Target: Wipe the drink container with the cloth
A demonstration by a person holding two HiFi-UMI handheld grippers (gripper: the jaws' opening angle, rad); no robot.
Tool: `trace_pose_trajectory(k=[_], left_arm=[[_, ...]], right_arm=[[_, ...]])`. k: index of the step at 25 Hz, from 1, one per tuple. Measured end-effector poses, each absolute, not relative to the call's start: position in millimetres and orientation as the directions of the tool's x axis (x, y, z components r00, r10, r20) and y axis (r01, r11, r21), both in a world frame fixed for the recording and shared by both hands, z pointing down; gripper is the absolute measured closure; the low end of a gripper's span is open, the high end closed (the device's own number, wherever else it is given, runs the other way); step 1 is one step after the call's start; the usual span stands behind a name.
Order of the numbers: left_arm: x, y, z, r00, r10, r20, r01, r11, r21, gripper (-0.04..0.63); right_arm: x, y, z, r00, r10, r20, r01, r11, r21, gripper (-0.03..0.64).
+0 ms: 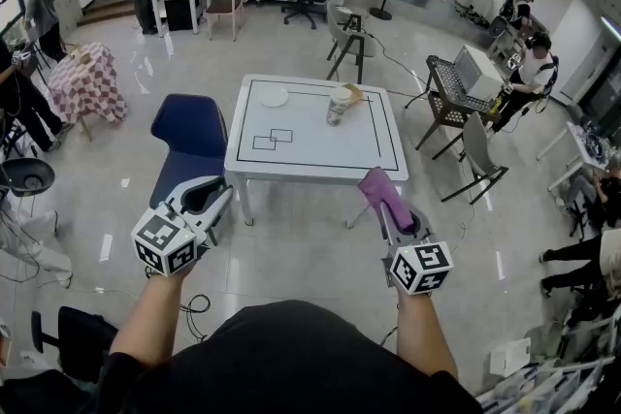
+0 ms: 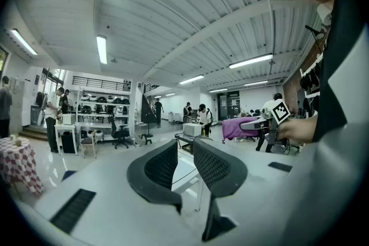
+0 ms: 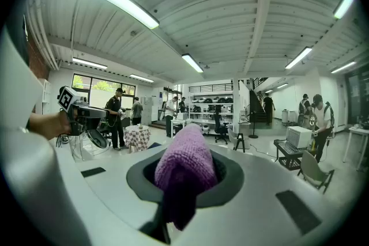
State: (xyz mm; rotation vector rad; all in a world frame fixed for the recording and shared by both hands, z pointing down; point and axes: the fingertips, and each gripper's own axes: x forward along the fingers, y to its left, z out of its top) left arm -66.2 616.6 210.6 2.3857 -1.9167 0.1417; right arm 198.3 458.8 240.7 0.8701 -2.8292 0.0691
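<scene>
In the head view, what seems a pale paper drink cup (image 1: 340,105) is seen on the far right part of the white square table (image 1: 320,155), well apart from both grippers. In the left gripper view, the left gripper (image 2: 185,167) is pressed together and nothing is held. In the right gripper view, a purple knitted cloth (image 3: 184,161) is pinched by the right gripper (image 3: 185,181).

Purple cloth (image 1: 381,192) held aloft; pale drink container (image 1: 339,105) upright on table (image 1: 320,155).
</scene>
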Motion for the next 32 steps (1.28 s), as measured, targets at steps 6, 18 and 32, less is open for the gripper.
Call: trace_pose_trajectory(k=[6, 18, 32], left_arm=[[-74.6, 620.6, 209.8, 0.237, -0.964, 0.123, -0.971, -0.237, 0.014, 0.499], [-86.0, 579.9, 235.4, 0.248, -0.955, 0.162, -0.969, -0.244, 0.041, 0.500], [-100.9, 465.6, 252.2, 0.191, -0.964, 0.187, -0.981, -0.180, 0.069, 0.500]], right_arm=[[194.8, 466.6, 239.6, -0.799, -0.566, 0.201, -0.575, 0.818, 0.018, 0.529], [175.0, 427.0, 262.3, -0.807, -0.553, 0.207, -0.571, 0.820, -0.038, 0.528], [143.1, 294.5, 287.8, -0.834, -0.499, 0.238, -0.527, 0.847, -0.070, 0.528]])
